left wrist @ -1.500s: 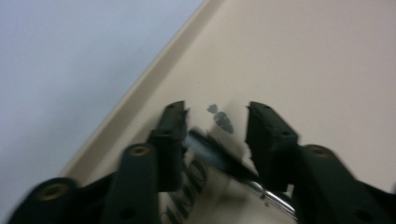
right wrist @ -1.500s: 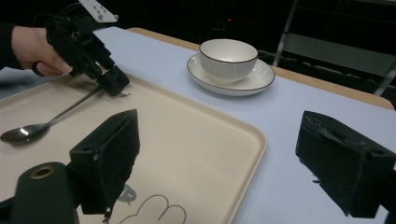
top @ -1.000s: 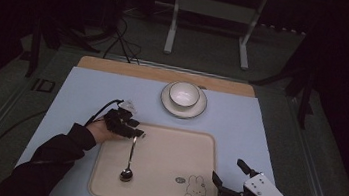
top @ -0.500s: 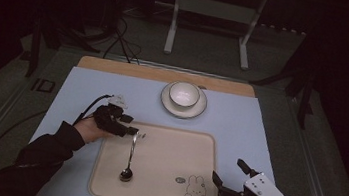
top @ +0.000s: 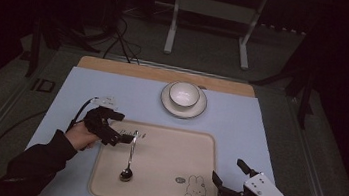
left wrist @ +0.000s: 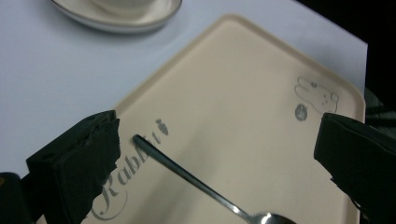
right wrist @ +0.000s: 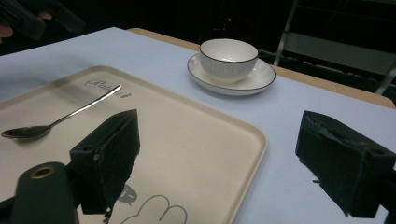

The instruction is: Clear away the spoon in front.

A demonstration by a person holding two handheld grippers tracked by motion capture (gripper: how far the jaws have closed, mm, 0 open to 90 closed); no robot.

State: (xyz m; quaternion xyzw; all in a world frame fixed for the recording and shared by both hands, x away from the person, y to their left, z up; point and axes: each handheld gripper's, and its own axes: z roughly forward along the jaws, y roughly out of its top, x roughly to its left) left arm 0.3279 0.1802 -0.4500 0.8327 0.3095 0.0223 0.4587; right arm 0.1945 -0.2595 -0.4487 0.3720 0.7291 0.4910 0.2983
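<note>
A metal spoon [top: 129, 159] lies on the beige rabbit-print tray [top: 168, 129], with its bowl toward the near side. My left gripper [top: 126, 136] stands open at the tray's far left corner, by the end of the spoon's handle. Looking along its jaws, the handle [left wrist: 187, 175] ends just off the left jaw, and nothing is held in the left gripper [left wrist: 219, 128]. At the tray's near right corner my right gripper [top: 228, 174] is open and empty. The spoon [right wrist: 56, 119] lies far to the left of the right gripper [right wrist: 219, 123].
A white cup [top: 184, 93] sits on a saucer [top: 183, 108] beyond the tray on the pale blue mat [top: 87, 92]. The cup [right wrist: 229, 56] is ahead of the right gripper. A wooden table edge [top: 165, 74] runs along the back.
My left gripper has drawn back a little to the left, away from the spoon handle's end. The spoon and the right gripper have stayed in place.
</note>
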